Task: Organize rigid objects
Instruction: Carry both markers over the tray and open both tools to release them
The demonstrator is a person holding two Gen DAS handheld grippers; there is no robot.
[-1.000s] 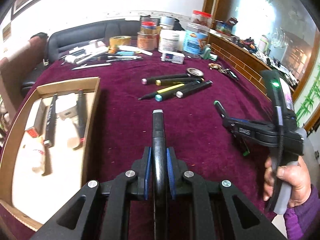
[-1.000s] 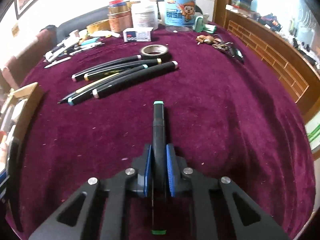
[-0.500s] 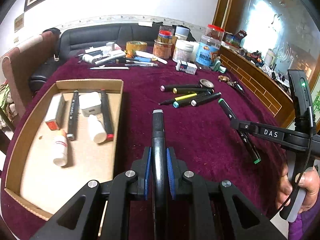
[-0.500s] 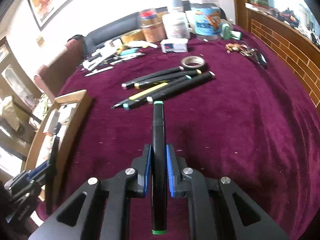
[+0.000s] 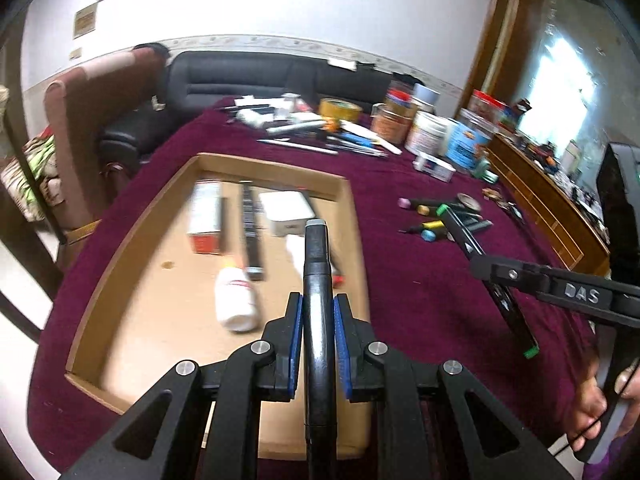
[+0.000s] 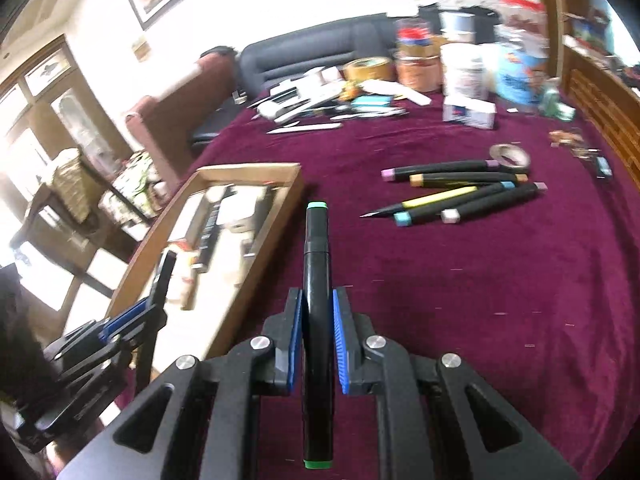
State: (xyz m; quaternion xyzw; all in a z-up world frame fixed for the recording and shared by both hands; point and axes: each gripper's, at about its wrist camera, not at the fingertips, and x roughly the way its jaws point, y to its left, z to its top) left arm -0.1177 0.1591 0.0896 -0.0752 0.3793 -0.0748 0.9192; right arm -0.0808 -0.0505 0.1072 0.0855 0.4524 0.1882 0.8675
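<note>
My left gripper [image 5: 317, 316] is shut on a black marker with a grey cap [image 5: 316, 264] and holds it above the right part of the cardboard tray [image 5: 120, 248]. The tray holds a white bottle [image 5: 234, 300], a black marker [image 5: 250, 232], a white adapter [image 5: 286, 212] and a small box [image 5: 205, 220]. My right gripper [image 6: 317, 316] is shut on a black marker with green caps [image 6: 316, 260], above the cloth just right of the tray [image 6: 276, 220]. Several loose markers [image 6: 460, 192] lie on the purple cloth.
Jars, tape rolls, a small box [image 6: 468, 114] and pens crowd the far edge of the table. A tape ring [image 6: 510, 156] lies beside the loose markers. A sofa [image 5: 260, 76] stands behind the table, a wooden ledge [image 5: 552, 200] to the right.
Both grippers have swung left towards the tray, each keeping its marker. The left gripper now hangs over the tray; the right one has come up beside the tray's right wall.
</note>
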